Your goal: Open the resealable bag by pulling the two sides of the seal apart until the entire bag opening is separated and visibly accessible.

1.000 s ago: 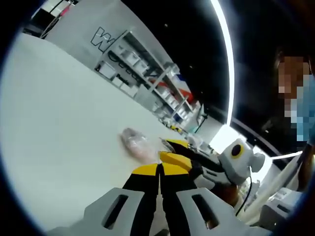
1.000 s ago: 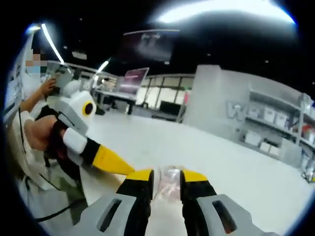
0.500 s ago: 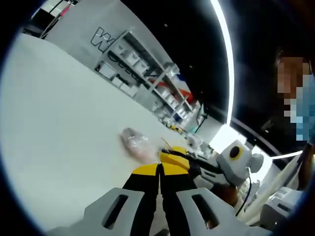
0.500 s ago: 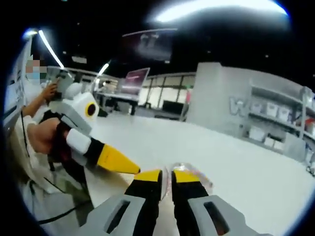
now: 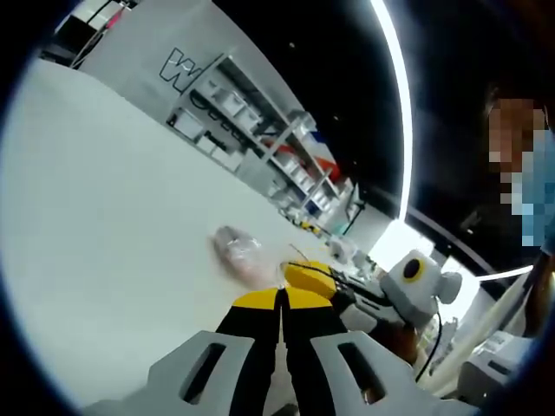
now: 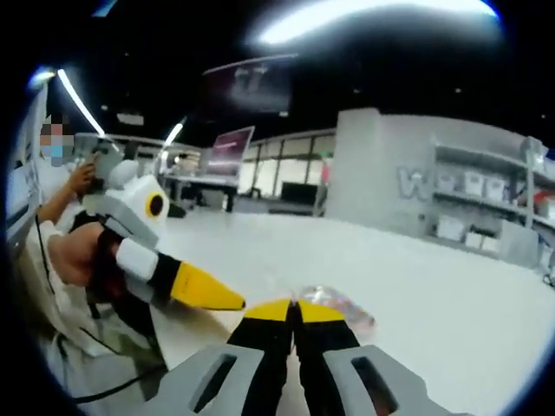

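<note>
Both tongs have their yellow-tipped jaws pressed together, with no gap between them. In the left gripper view, the left tongs [image 5: 282, 299] rise from the bottom edge, and just past their tips lies the resealable bag [image 5: 240, 254], a small clear pouch with something pinkish inside. It rests on the white tabletop [image 5: 104, 217]. The long axis of the bag runs from about 10 o'clock, the far end, down to about 4 o'clock, the near end, and this near end comes to the jaw tips. Whether the left tongs really pinch the edge of the bag, I cannot tell, because the contact place is hidden behind the tips. The right tongs [image 5: 305, 276] enter this view from the right, at about 3 o'clock from the bag, and their yellow tip touches or nearly touches the near end.

In the right gripper view, the right tongs [image 6: 293, 308] are closed, and the bag [image 6: 334, 303] lies just behind the tips, stretching toward 2 o'clock; the jaws seem to hold its near edge, but this is not certain. The left tongs [image 6: 227, 300] come from 9 o'clock, pointing at the same place.
</note>
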Demonstrator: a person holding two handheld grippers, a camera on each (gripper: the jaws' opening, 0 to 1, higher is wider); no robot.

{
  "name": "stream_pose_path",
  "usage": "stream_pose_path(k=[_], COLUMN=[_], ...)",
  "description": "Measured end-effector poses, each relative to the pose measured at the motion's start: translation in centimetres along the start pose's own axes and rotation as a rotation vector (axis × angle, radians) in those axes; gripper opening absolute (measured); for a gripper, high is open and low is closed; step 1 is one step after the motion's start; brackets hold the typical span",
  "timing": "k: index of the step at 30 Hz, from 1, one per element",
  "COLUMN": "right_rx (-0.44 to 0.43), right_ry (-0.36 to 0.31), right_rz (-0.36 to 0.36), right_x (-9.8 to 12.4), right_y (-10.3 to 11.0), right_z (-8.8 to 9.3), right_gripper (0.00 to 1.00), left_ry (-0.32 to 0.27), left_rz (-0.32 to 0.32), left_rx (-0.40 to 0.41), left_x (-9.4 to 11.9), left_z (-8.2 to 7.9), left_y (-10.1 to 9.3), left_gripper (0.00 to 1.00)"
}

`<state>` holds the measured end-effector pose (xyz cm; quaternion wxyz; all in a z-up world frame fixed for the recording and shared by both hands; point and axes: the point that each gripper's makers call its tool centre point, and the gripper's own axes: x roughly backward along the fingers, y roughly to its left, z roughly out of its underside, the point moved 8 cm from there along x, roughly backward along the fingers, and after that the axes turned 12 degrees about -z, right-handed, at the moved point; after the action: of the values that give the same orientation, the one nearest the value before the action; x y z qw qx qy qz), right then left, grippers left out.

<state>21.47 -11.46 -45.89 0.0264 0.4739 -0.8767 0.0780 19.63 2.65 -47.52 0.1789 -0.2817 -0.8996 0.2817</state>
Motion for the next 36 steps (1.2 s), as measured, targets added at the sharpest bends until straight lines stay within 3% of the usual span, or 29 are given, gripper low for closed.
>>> stream_pose_path(k=[26, 31, 36], right_rx=[-0.076, -0.100, -0.114], right_ry=[-0.048, -0.065, -0.083], right_rz=[0.002, 0.009, 0.010], right_x=[-0.12, 0.11, 0.28], right_y=[-0.12, -0.41, -0.48], right_z=[0.21, 0.27, 0.16], right_gripper=[0.00, 0.00, 0.00], left_ry=[-0.009, -0.082, -0.096], left_rz=[0.003, -0.001, -0.022], left_rx=[-0.035, -0.115, -0.179], left_x=[0.00, 0.14, 0.40], left_z=[-0.04, -0.50, -0.43], left_y=[-0.14, -0.39, -0.49], left_gripper=[0.04, 0.22, 0.30])
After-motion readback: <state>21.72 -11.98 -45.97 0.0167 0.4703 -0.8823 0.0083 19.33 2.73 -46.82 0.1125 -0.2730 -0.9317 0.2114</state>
